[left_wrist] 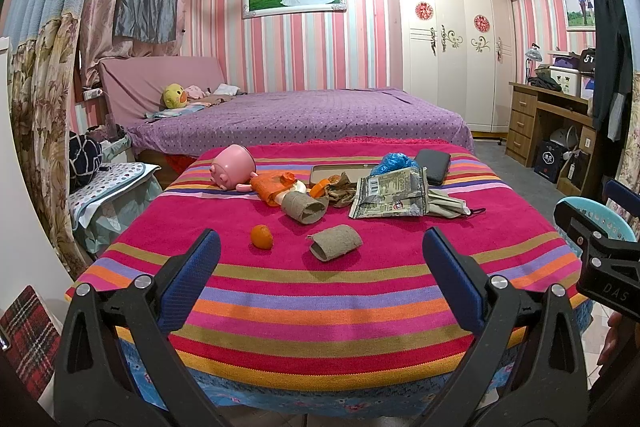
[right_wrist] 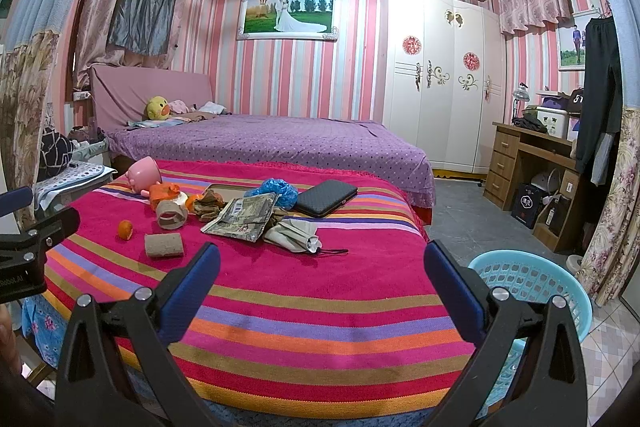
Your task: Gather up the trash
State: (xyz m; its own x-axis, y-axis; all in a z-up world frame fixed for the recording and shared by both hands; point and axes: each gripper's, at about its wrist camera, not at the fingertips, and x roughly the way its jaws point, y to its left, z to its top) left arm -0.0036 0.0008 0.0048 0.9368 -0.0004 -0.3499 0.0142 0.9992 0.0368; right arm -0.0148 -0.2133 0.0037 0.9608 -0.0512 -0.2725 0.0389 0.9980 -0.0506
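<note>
Both grippers hang short of the striped pink cloth-covered bench (left_wrist: 320,291), jaws spread wide, nothing held: left gripper (left_wrist: 320,275), right gripper (right_wrist: 322,281). Trash lies mid-bench: nearest, a flattened brown cardboard tube (left_wrist: 335,242), just right of a small orange fruit (left_wrist: 261,236); beyond the tube, a second cardboard roll (left_wrist: 303,207) and a crumpled silver snack wrapper (left_wrist: 388,197). The light-blue plastic basket (right_wrist: 532,283) stands right of the bench. Best start likely: straddle the near tube across its width, close gently.

Bare striped cloth along the table's (left_wrist: 320,327) near edge.
Clutter crowds the far half: cardboard tube (left_wrist: 335,247), orange (left_wrist: 261,236), crumpled wrapper (left_wrist: 388,197); blue basket (right_wrist: 532,291) stands right.
</note>
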